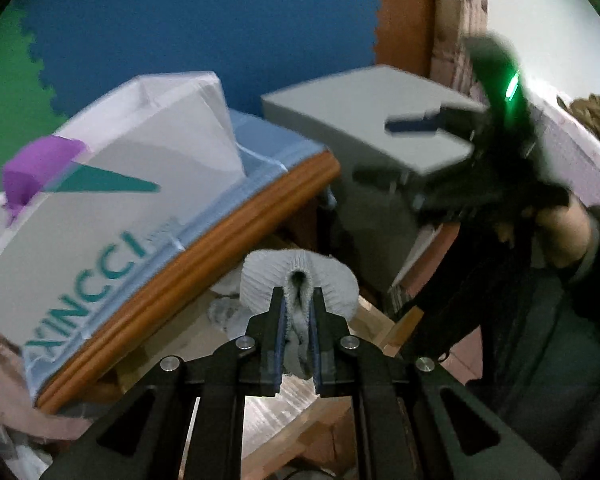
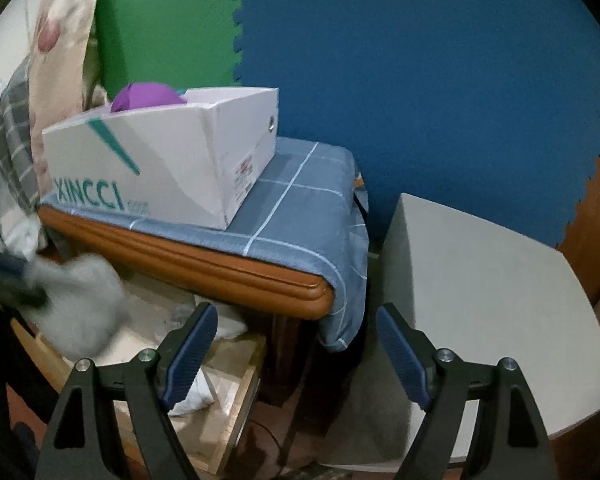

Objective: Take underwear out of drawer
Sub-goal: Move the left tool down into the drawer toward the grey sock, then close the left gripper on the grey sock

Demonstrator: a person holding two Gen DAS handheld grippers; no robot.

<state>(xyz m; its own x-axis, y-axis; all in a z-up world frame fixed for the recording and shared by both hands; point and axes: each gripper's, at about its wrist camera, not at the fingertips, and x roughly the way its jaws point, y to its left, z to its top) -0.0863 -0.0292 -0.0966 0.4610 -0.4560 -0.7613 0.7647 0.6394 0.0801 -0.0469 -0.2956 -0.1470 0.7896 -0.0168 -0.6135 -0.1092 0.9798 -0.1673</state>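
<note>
My left gripper is shut on a piece of grey ribbed underwear and holds it above the open wooden drawer. The same underwear shows blurred at the left of the right wrist view, over the drawer, which holds more pale folded cloth. My right gripper is open and empty, held in front of the cabinet's edge between the drawer and a grey table. It also shows blurred in the left wrist view, in a hand at the upper right.
A white XINCCI shoebox with something purple inside stands on the blue checked cloth over the cabinet top. A light grey table stands to the right. Blue and green foam mats line the wall behind.
</note>
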